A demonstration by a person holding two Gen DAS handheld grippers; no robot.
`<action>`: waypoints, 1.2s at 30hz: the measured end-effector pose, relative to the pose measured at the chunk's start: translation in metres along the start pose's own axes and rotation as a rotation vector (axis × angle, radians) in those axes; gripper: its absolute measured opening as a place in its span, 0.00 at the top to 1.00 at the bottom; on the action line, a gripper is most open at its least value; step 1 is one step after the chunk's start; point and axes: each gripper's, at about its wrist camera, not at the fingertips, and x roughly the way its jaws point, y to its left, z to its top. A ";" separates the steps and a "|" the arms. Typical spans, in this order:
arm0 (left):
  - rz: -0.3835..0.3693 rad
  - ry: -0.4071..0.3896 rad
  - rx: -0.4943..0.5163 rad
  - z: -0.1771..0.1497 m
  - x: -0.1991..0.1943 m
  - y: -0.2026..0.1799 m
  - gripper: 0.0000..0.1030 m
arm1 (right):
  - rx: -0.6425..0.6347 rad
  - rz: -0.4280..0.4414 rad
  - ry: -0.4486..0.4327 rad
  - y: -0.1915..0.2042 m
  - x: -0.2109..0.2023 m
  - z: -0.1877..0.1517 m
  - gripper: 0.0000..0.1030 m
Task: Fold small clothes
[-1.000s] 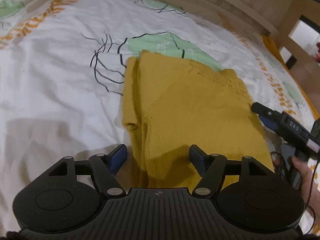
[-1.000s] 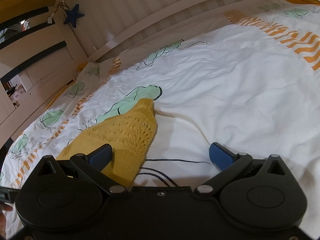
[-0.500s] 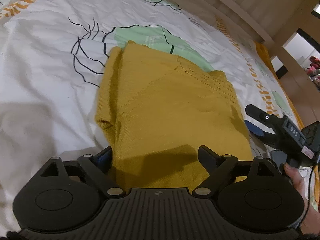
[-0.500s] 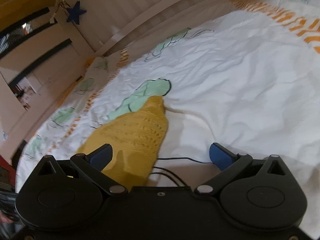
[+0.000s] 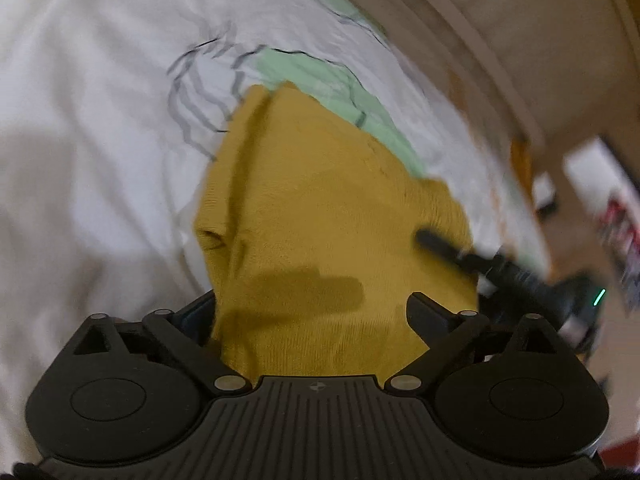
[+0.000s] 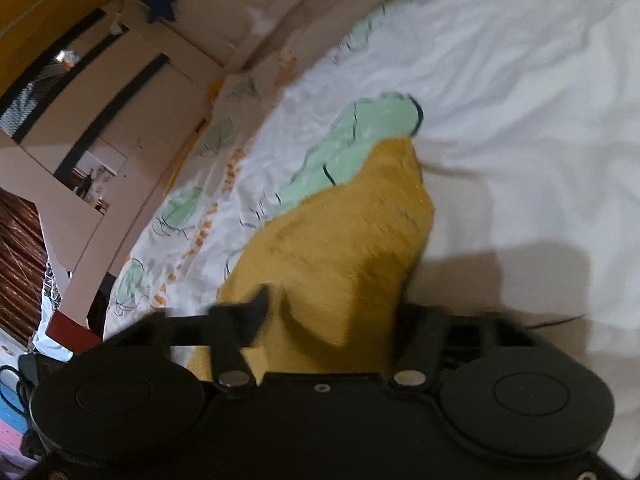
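A folded mustard-yellow knit garment point(image 5: 320, 200) lies on the white printed bedsheet point(image 5: 100, 140). My left gripper point(image 5: 310, 314) sits at its near edge. Its jaws stand wide and are still opening, and the cloth lies between them and covers part of the left finger. My right gripper point(image 6: 340, 320) is over the garment's point(image 6: 344, 240) other end. Its jaws are closing with cloth bunching up between the fingers, and the pads do not visibly pinch it. From the left wrist view, the right gripper point(image 5: 452, 250) reaches onto the garment's right edge.
A wooden bed rail point(image 5: 500, 40) runs along the far side of the sheet. Beyond it, the right wrist view shows wooden furniture point(image 6: 120, 120) with a blue star point(image 6: 162, 0). White sheet point(image 6: 540, 140) spreads out to the right of the garment.
The right gripper has swung left over the garment's end and its jaws have narrowed around the cloth. The left gripper's jaws have widened and its view has rolled.
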 end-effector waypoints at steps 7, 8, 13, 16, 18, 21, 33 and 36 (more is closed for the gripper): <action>-0.023 0.034 0.062 0.003 -0.001 -0.001 0.05 | 0.013 -0.023 0.010 0.000 -0.002 0.000 0.54; -0.014 0.032 0.087 0.001 -0.001 -0.005 0.05 | 0.014 -0.025 0.011 0.000 -0.002 0.000 0.54; -0.007 0.023 0.161 -0.006 -0.003 -0.015 0.25 | 0.022 -0.033 0.009 0.001 -0.001 -0.001 0.54; -0.015 0.035 0.150 -0.006 -0.002 -0.015 0.63 | 0.026 -0.049 0.008 0.004 -0.003 -0.001 0.58; -0.035 0.049 0.102 -0.005 -0.002 -0.009 0.74 | 0.044 -0.059 0.009 0.005 -0.005 -0.002 0.60; -0.080 0.069 0.029 -0.007 -0.006 -0.002 0.74 | 0.083 -0.056 0.007 0.008 -0.012 -0.004 0.63; -0.157 0.164 0.123 -0.056 -0.025 -0.039 0.74 | 0.057 -0.103 0.065 0.026 -0.066 -0.039 0.67; -0.088 0.149 0.217 -0.062 -0.028 -0.046 0.73 | 0.050 -0.126 0.060 0.025 -0.067 -0.041 0.62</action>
